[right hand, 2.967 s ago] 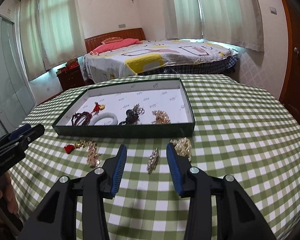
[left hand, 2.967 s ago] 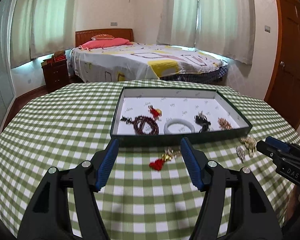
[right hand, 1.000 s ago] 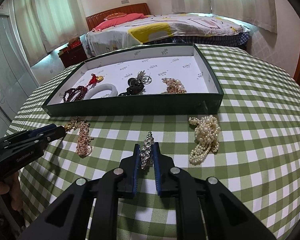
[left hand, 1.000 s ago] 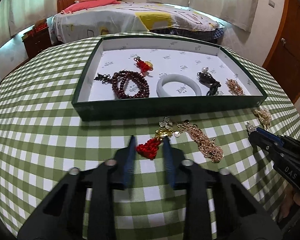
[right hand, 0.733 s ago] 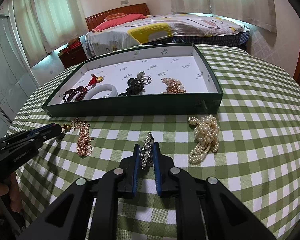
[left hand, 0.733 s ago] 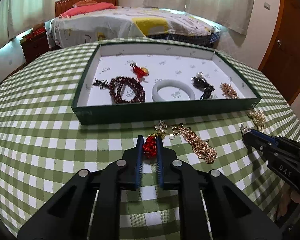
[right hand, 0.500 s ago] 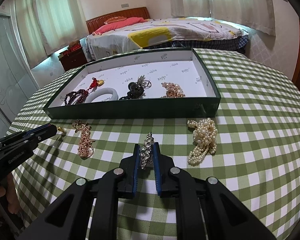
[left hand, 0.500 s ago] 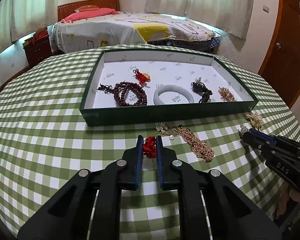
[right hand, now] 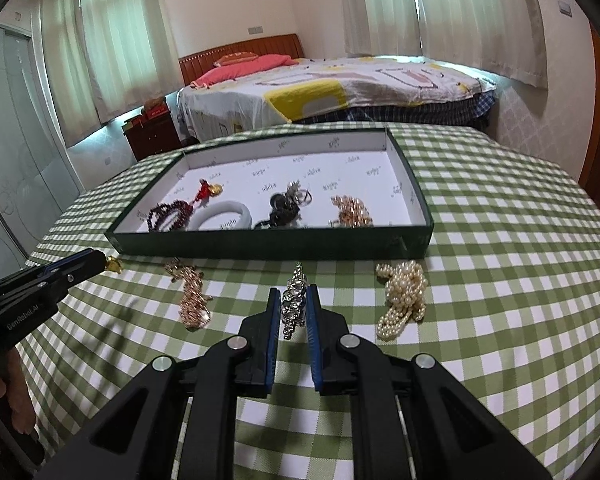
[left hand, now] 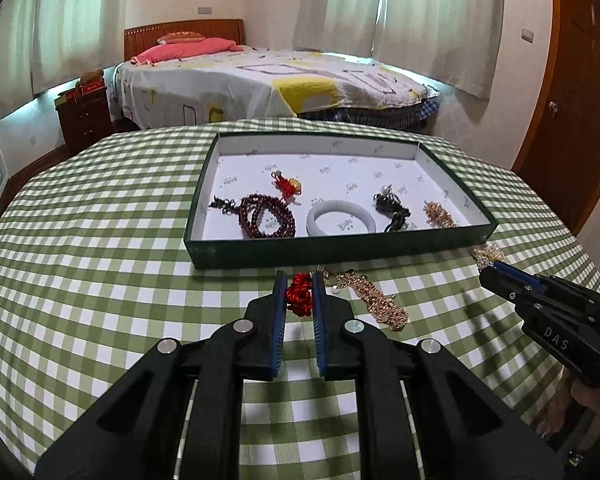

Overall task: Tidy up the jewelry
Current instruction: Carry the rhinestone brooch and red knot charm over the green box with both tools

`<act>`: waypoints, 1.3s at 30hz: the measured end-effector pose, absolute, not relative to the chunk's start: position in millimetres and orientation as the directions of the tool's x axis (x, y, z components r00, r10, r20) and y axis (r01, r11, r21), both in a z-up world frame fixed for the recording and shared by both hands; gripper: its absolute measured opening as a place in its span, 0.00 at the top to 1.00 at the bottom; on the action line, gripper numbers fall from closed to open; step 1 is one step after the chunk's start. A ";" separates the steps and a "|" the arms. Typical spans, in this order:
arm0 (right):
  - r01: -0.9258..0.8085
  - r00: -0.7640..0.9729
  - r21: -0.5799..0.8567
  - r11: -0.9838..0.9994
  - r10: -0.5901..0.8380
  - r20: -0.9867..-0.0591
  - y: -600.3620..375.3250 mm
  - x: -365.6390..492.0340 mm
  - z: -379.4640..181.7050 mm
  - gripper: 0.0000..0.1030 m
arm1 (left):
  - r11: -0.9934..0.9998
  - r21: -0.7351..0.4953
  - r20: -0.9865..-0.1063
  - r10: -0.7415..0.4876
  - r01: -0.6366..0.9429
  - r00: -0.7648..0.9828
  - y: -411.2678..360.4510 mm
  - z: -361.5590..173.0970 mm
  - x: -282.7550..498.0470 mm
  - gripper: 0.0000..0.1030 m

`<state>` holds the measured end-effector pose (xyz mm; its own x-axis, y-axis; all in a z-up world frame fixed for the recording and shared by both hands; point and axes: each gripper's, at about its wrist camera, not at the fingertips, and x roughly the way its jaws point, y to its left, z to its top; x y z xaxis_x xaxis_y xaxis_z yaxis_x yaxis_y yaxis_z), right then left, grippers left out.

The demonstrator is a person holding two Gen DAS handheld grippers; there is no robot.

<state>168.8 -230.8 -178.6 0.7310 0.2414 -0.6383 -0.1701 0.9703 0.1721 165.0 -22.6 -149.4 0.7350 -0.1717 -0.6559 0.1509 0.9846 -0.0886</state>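
Observation:
My left gripper (left hand: 299, 280) is shut on a red knotted tassel charm (left hand: 299, 300), held just above the checked cloth in front of the green tray (left hand: 332, 250). From the right wrist view the left gripper (right hand: 96, 260) shows a small gold piece (right hand: 114, 265) at its tip. My right gripper (right hand: 294, 294) is shut on a silver rhinestone brooch (right hand: 294, 306), raised off the cloth. A gold chain (left hand: 374, 300) and a pearl necklace (right hand: 404, 296) lie on the cloth near the tray's front wall.
The tray's white floor holds a dark red bead bracelet (left hand: 266, 220), a white bangle (left hand: 340, 220), a black piece (left hand: 392, 208), a small gold piece (left hand: 440, 214) and a red knot (left hand: 286, 186). A bed (left hand: 280, 84) stands beyond the round table.
Both grippers stood open over their pieces three seconds ago. The left one closed on the red tassel within the last second. Both have since risen slightly with their pieces.

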 end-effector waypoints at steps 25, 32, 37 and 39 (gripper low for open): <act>-0.198 0.840 0.127 0.972 0.234 -0.489 -234.6 207.8 -104.5 0.87 | 0.974 -0.100 -0.495 -0.227 0.205 0.839 -56.2 -78.6 208.1 0.88; -0.184 0.850 0.120 0.975 0.220 -0.478 -238.1 239.6 -103.3 0.87 | 0.976 -0.106 -0.493 -0.217 0.189 0.843 -68.4 -82.6 242.0 0.88; -0.171 0.847 0.115 0.979 0.206 -0.489 -239.7 260.8 -111.3 0.87 | 0.979 -0.123 -0.512 -0.201 0.161 0.835 -69.2 -94.6 269.3 0.88; -0.164 0.841 0.113 0.980 0.199 -0.503 -239.0 271.2 -117.9 0.87 | 0.980 -0.140 -0.535 -0.196 0.143 0.822 -69.2 -103.6 284.0 0.88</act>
